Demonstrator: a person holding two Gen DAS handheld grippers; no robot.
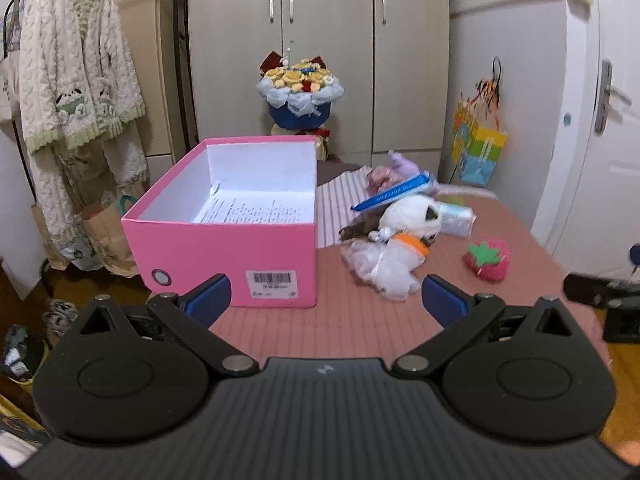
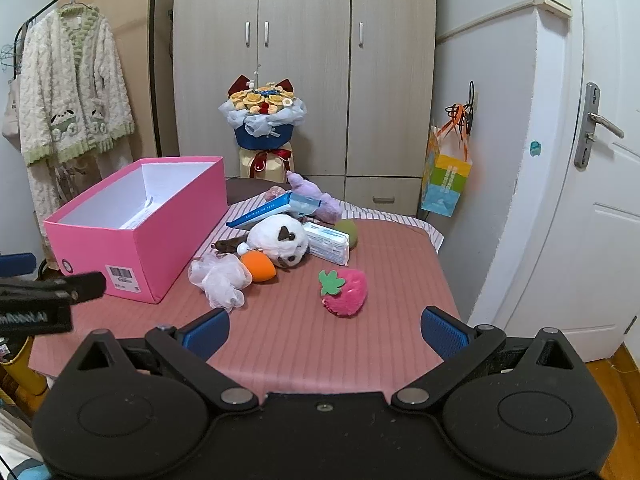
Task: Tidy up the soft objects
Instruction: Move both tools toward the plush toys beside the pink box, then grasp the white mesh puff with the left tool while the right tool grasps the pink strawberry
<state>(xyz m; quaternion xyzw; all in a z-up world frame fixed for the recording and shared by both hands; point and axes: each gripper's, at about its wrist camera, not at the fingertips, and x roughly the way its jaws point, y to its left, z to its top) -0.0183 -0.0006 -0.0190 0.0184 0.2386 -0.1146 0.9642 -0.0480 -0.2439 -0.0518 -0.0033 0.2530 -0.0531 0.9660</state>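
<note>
An open pink box (image 1: 224, 248) (image 2: 132, 236) with a white inside stands on the left of the pink-covered table (image 2: 304, 340); only a printed sheet shows on its floor. To its right lies a heap: a white panda plush (image 2: 280, 240) (image 1: 412, 216), an orange carrot toy (image 2: 260, 266), a white mesh puff (image 2: 218, 278) (image 1: 380, 266), a purple plush (image 2: 320, 200) and a green ball (image 2: 347, 232). A pink strawberry plush (image 2: 346, 292) (image 1: 488, 260) lies apart, nearer me. My left gripper (image 1: 326, 300) and right gripper (image 2: 325, 334) hover open over the table's near edge, both empty.
A blue booklet (image 2: 264, 210) and a tissue pack (image 2: 326, 242) lie in the heap. A flower bouquet (image 2: 264, 120) stands behind the table before a wardrobe. A fleece robe (image 2: 68, 92) hangs on the left, a colourful gift bag (image 2: 446, 180) and a white door on the right.
</note>
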